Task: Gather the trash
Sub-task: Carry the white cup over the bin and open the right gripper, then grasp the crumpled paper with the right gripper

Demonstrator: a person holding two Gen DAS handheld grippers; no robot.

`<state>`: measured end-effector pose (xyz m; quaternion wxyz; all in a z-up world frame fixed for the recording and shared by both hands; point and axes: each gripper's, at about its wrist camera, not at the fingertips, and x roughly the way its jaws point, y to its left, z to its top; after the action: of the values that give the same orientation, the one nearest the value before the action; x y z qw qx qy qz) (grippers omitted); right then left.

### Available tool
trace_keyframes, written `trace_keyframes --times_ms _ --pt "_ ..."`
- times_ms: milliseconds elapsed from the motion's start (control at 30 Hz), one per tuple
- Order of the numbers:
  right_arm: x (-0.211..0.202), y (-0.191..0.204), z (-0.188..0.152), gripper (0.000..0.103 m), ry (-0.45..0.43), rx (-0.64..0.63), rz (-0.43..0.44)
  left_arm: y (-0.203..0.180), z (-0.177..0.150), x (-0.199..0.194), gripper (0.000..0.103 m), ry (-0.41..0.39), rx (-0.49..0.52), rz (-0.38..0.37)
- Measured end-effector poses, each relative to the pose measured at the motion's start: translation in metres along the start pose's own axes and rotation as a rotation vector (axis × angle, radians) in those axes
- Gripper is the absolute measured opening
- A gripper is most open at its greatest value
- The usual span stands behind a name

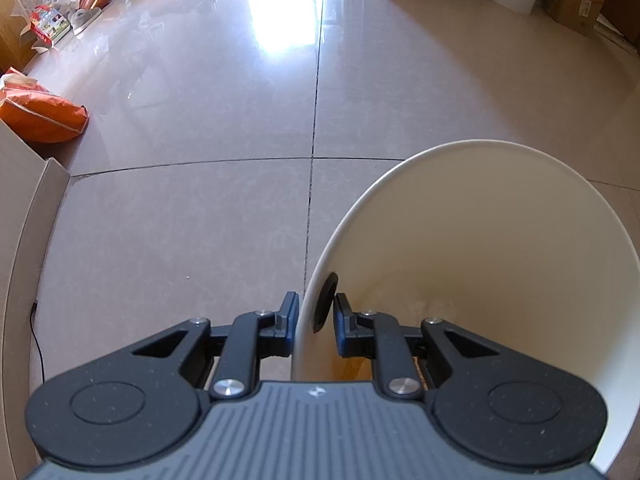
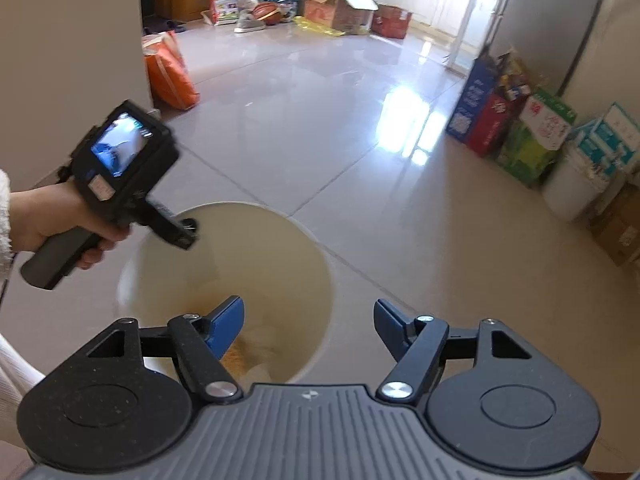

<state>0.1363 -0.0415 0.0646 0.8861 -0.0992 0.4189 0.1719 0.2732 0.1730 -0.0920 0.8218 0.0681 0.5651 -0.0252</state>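
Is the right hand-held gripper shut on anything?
No, the right hand-held gripper stands wide open and empty above the white bin.

The white bucket (image 1: 460, 240) runs off the right and lower edges of the left wrist view, and the left claw (image 1: 316, 312) covers the part of its rim it straddles. In the right wrist view, the right claw's (image 2: 308, 320) body hides the bucket's (image 2: 288, 248) near rim and most of its bottom; the brownish contents (image 2: 240, 354) there are too blurred to identify. The hand (image 2: 52, 220) is cut off at the left edge. Print on the far boxes (image 2: 520, 128) is too small to read.
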Motion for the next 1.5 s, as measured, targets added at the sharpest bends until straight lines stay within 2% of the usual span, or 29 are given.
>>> trace_keyframes --times_ms 333,433,633,733,933,1200,1333,1433,1500 --pt "-0.012 -0.069 -0.018 0.077 -0.042 0.129 -0.054 -0.009 0.004 0.001 0.018 0.001 0.021 0.021" --pt "-0.012 -0.089 -0.027 0.082 -0.047 0.177 -0.063 -0.009 0.008 0.001 0.018 0.010 0.011 0.018" --pt "0.006 -0.118 -0.068 0.084 -0.029 0.249 -0.067 -0.010 0.008 0.000 0.019 0.008 0.004 0.025" --pt "0.029 -0.127 -0.096 0.084 0.010 0.290 -0.059 -0.012 0.008 0.000 0.019 0.011 -0.001 0.030" --pt "0.098 -0.144 -0.142 0.084 0.164 0.426 -0.013 -0.012 0.010 0.000 0.020 0.023 -0.033 0.036" --pt "0.191 -0.162 -0.169 0.084 0.322 0.585 0.030 -0.013 0.007 -0.001 0.021 0.025 -0.047 0.051" --pt "0.228 -0.166 -0.186 0.084 0.397 0.635 0.001 -0.015 0.008 -0.002 0.021 0.028 -0.056 0.062" --pt "0.245 -0.180 -0.196 0.084 0.400 0.677 -0.051 -0.015 0.008 -0.003 0.021 0.029 -0.058 0.064" --pt "0.253 -0.191 -0.202 0.084 0.384 0.725 -0.050 -0.015 0.007 -0.003 0.022 0.030 -0.063 0.063"
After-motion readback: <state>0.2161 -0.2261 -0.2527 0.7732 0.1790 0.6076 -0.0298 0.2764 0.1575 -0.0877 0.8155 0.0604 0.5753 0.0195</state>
